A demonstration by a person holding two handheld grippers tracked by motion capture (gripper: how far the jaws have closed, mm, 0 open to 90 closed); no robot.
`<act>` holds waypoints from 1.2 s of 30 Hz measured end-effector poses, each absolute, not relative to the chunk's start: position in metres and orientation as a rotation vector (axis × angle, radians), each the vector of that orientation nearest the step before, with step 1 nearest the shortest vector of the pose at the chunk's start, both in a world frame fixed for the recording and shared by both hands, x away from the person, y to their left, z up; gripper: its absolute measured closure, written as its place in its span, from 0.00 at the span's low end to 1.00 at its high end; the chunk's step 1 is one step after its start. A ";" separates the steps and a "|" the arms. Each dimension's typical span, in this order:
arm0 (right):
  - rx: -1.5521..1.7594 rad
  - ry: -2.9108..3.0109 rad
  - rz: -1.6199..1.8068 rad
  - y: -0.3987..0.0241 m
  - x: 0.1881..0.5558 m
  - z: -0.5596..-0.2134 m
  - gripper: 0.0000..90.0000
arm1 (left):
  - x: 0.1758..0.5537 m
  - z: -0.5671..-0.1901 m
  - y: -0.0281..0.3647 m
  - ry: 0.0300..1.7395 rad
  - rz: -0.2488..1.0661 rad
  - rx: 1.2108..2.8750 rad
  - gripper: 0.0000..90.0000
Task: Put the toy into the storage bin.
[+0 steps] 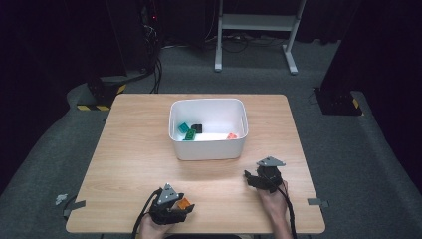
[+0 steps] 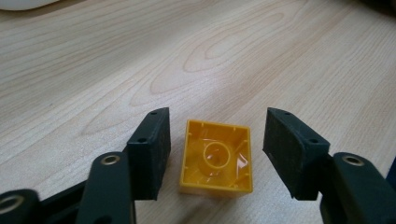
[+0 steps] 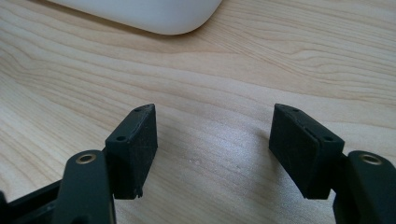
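The left tool [image 2: 212,144] stands with its jaws apart astride a yellow brick [image 2: 217,157], which lies hollow side up on the worktop [image 2: 196,60], gaps at both pads. The right tool [image 3: 212,149], empty and spread, sits nearer the white bin [image 1: 208,149].

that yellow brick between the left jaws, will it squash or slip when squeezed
The yellow brick is probably stiff: moulded plastic walls, hollow side up, so likely light. Its glossy sides could slip. Flat base on the table, so unlikely to roll. The left gripper isn't yet touching it.
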State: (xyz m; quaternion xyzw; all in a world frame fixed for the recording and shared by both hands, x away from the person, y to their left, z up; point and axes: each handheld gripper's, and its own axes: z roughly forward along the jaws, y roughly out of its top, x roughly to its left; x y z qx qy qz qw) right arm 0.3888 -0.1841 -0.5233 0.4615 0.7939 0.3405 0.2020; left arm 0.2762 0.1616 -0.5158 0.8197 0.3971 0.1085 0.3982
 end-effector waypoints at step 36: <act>1.287 2.214 0.944 -0.183 0.389 -0.523 0.36 | 0.280 -0.514 0.164 0.976 0.271 2.090 0.65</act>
